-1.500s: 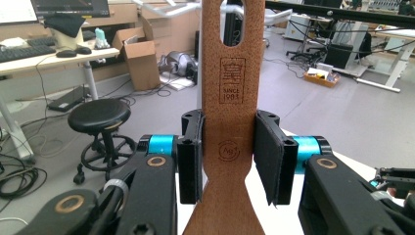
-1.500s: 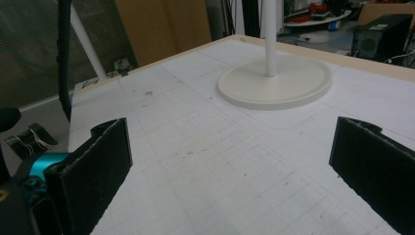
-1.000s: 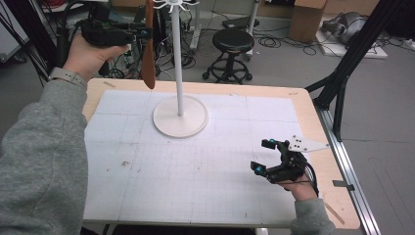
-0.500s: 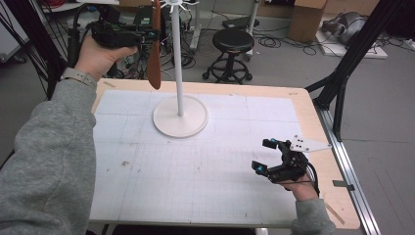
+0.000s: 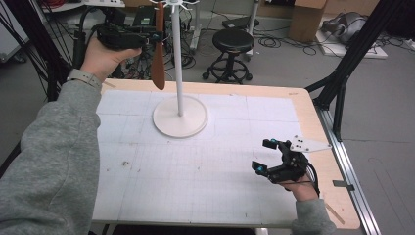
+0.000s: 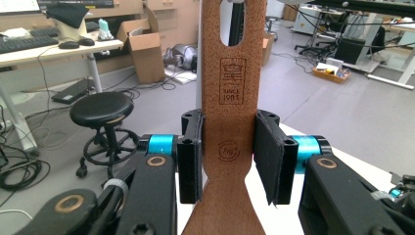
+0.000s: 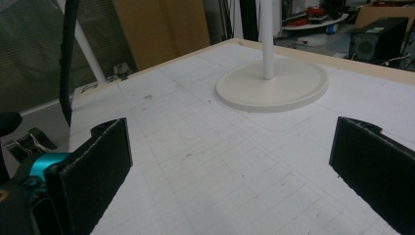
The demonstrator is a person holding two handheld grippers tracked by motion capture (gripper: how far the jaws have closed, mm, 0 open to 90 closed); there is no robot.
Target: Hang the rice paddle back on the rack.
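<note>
The left gripper (image 5: 155, 35) is held high at the far left of the table (image 5: 303, 105), and its two black pads pinch a brown wooden spatula (image 5: 158, 54) by the narrow neck, one pad on each edge. In the left gripper view the spatula (image 6: 229, 98) stands upright between the pads; the wood is speckled, reddish-brown, w/ an oval hanging hole near the top, a burnt stamp under it (a small crest and "SINCE", the rest too small to read for sure) and a round mark lower, just where the pads press. Below the grip the wood gets wider toward the blade. From the high view the blade hangs down, dark brown and rounded at the end, just beside the white pole of the hanging stand (image 5: 179, 115), whose round base sits on the white grid mat (image 5: 195, 171); if spatula and pole touch I cannot tell. The right gripper (image 5: 265, 155) rests low near the right front of the mat, jaws spread wide apart w/ nothing between them, approx. facing the stand base (image 7: 272, 88).
</note>
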